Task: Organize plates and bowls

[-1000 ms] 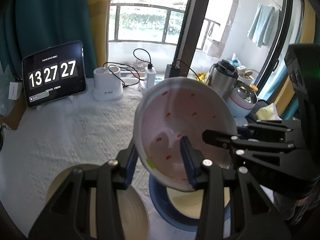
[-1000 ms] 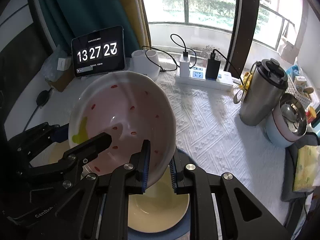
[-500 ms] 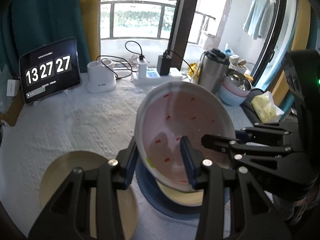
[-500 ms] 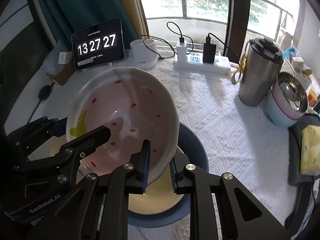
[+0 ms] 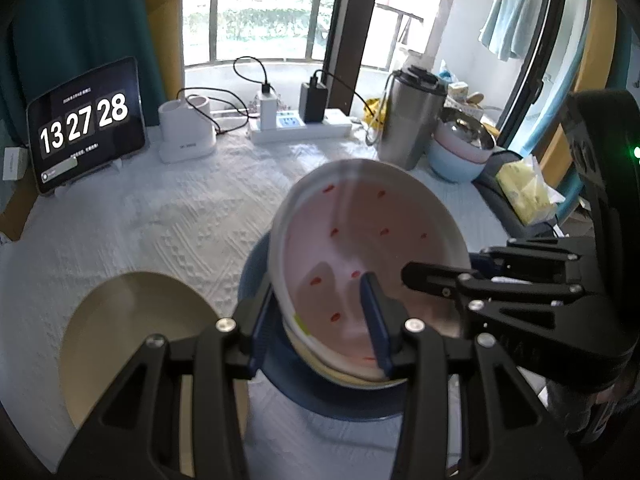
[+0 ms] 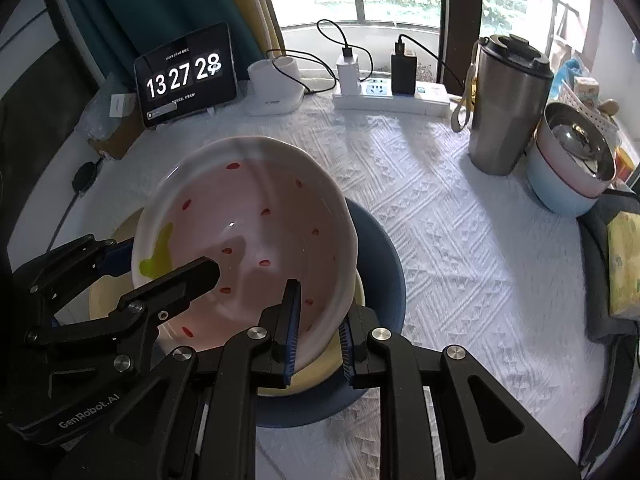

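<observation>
A white bowl [image 5: 360,220] with a pink inside and red specks hangs tilted just above a blue bowl [image 5: 340,404] with a cream inside. My left gripper [image 5: 316,320] is shut on its near-left rim, one finger inside and one outside. My right gripper [image 6: 318,336] is shut on the opposite rim [image 6: 340,280]. In the right wrist view the speckled bowl [image 6: 248,208] covers most of the blue bowl [image 6: 384,256], with the left gripper [image 6: 152,264] at its left. A tan plate [image 5: 132,328] lies flat to the left of the bowls.
A white textured cloth [image 6: 460,240] covers the table. At the back stand a tablet clock [image 5: 86,124], a white holder [image 5: 186,132] and a power strip [image 5: 300,126] with cables. A steel tumbler [image 6: 506,108], a pastel pot [image 6: 568,176] and a yellow pack [image 6: 624,264] stand at right.
Both grippers have carried the speckled bowl down and forward. It now hangs closer over the blue bowl. The grips on the rim are unchanged.
</observation>
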Demonstrator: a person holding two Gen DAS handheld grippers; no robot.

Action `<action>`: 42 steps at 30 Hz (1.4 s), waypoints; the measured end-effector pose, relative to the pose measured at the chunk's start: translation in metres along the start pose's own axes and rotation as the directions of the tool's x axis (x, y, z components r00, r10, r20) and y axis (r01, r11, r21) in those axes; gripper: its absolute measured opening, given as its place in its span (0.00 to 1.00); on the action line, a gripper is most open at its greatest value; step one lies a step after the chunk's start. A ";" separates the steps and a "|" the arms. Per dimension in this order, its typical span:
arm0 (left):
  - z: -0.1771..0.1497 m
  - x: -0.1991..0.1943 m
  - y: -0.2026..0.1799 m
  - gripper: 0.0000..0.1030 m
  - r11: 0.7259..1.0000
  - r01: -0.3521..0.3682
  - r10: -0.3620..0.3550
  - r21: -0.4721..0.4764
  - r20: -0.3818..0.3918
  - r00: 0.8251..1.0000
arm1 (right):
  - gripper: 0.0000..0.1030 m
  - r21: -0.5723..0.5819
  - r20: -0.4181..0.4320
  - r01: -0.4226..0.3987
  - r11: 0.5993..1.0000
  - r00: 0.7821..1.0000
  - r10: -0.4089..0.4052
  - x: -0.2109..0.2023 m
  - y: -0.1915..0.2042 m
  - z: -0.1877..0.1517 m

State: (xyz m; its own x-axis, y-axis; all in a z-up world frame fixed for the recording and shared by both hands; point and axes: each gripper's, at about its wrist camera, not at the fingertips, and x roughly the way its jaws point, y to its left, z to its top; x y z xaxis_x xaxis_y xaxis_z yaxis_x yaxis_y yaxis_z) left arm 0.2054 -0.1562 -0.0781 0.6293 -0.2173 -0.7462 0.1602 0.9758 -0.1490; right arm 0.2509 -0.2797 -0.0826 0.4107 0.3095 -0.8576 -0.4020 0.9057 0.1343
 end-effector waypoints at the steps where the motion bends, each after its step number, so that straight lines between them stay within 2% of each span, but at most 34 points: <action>1: -0.001 0.001 -0.001 0.41 1.000 0.002 -0.002 0.000 -0.005 1.000 | 0.19 0.002 -0.002 0.001 1.000 1.000 -0.001 0.001 -0.001 -0.001; 12: -0.011 0.009 -0.005 0.41 1.000 0.010 -0.010 0.011 -0.036 0.999 | 0.19 0.016 -0.021 0.007 1.000 1.000 -0.007 0.007 -0.006 -0.012; 20: -0.017 0.015 -0.003 0.41 1.000 0.025 -0.023 0.017 -0.075 0.997 | 0.19 -0.017 -0.012 0.067 0.998 0.998 -0.067 0.008 0.002 -0.012; 23: -0.019 0.014 -0.004 0.41 1.000 0.016 -0.014 0.027 -0.068 0.998 | 0.19 -0.044 -0.015 0.106 0.993 0.994 -0.107 0.008 0.007 -0.012; 33: -0.021 0.016 -0.002 0.42 0.999 -0.014 0.018 0.049 -0.068 0.998 | 0.24 -0.050 -0.025 0.144 0.988 0.989 -0.145 0.012 0.006 -0.013; 42: -0.022 0.016 -0.001 0.43 0.999 -0.005 0.009 0.052 -0.070 0.998 | 0.25 -0.045 -0.029 0.138 0.989 0.990 -0.139 0.012 0.006 -0.014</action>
State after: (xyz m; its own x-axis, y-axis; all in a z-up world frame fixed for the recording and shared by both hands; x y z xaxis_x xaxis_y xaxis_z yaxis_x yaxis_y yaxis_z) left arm 0.1985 -0.1598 -0.1039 0.5763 -0.2063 -0.7908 0.1962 0.9742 -0.1112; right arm 0.2420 -0.2748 -0.0996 0.4391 0.1722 -0.8818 -0.3782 0.9257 -0.0076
